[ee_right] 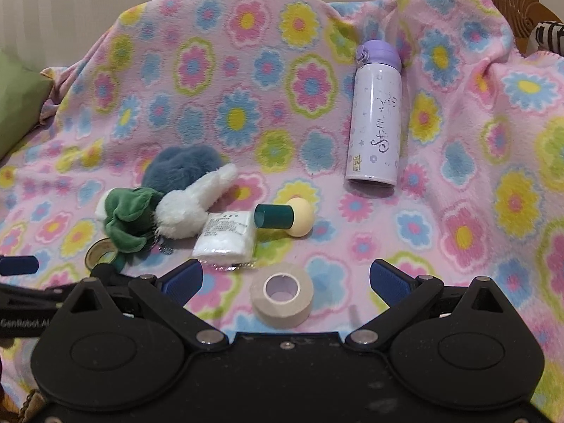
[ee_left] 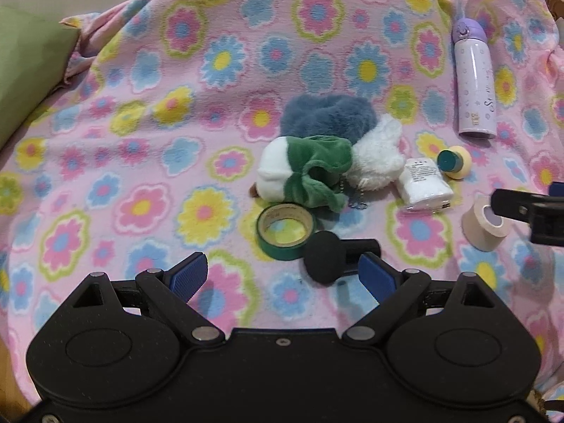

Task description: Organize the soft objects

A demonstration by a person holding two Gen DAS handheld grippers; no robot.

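Three soft toys lie bunched on the flowered blanket (ee_left: 176, 112): a blue-grey furry one (ee_left: 324, 112), a white fluffy one (ee_left: 377, 158) and a green-and-white plush (ee_left: 303, 172). The right wrist view shows them at left: blue-grey (ee_right: 179, 169), white (ee_right: 190, 211), green (ee_right: 128, 215). My left gripper (ee_left: 282, 276) hovers open short of the toys, with a black foam-headed tool (ee_left: 326, 257) by its right finger. My right gripper (ee_right: 285, 280) is open, a beige tape roll (ee_right: 282, 294) lying on the blanket between its fingers without touching them.
A green tape roll (ee_left: 284, 231), a wrapped white pack (ee_left: 424, 185), a yellow-and-teal mushroom-shaped piece (ee_left: 454, 162) and a lilac bottle (ee_left: 474, 77) lie around the toys. A green cushion (ee_left: 28, 70) sits at far left. The right gripper's finger (ee_left: 521, 208) shows beside the beige roll (ee_left: 484, 225).
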